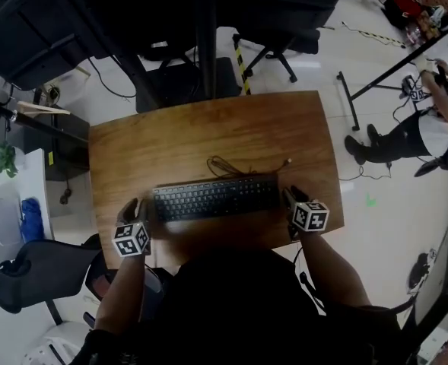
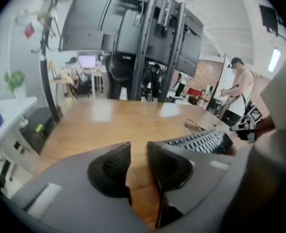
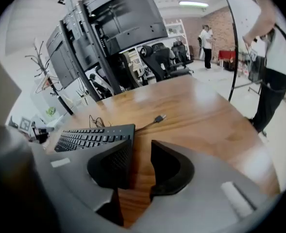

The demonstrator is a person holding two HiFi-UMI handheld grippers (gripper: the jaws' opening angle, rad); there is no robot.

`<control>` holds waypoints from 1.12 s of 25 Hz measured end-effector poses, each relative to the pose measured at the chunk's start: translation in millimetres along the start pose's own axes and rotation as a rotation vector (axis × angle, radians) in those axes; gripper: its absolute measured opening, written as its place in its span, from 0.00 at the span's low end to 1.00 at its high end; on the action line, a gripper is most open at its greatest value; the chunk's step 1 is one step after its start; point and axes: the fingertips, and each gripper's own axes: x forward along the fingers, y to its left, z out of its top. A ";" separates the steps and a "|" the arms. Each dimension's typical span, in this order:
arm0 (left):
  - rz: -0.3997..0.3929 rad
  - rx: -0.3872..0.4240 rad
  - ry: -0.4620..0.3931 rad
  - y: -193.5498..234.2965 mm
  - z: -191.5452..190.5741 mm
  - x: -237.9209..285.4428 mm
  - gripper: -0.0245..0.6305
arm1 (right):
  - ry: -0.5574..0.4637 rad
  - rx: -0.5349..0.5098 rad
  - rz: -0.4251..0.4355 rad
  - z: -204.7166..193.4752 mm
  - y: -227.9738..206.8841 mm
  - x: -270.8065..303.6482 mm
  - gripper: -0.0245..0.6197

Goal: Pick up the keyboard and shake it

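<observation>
Closest to the person, the left gripper has its jaws apart with only bare wood of the desk showing in the gap; it holds nothing. The right gripper is the same, jaws apart over the wood and empty.

The keyboard lies flat on the desk between the two, its long axis running side to side across the person's front. One short end faces each gripper, so each has to move inward toward the middle to reach it. From the left gripper the keyboard sits off to the right of the jaws; from the right gripper it sits off to the left. Neither end is in a gap yet. Both look about equally near; the right gripper's inner jaw sits just beside the keyboard's corner, though I cannot tell whether it touches.

Behind the keyboard its cable lies in a loose tangle on the desk; the plug rests free on the wood, connected to nothing, so I would not expect it to tether a lift.

Some things are hard to make out. From above, the dark jaws merge with the dark ends of the keyboard. The near end of the keyboard is hidden behind the inner jaw in the left gripper view. The front edge of the desk is blurred and shadowed by the person's body.
</observation>
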 end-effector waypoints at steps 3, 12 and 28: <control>0.107 0.086 -0.161 8.7 59.7 -29.1 0.13 | -0.109 -0.200 -0.118 37.8 8.4 -21.5 0.11; 0.014 0.174 -0.620 -67.1 221.7 -94.1 0.03 | -0.450 -0.363 0.010 157.8 109.3 -58.1 0.04; -0.011 0.267 -0.655 -109.1 208.0 -128.7 0.03 | -0.450 -0.388 0.075 133.5 130.8 -65.7 0.04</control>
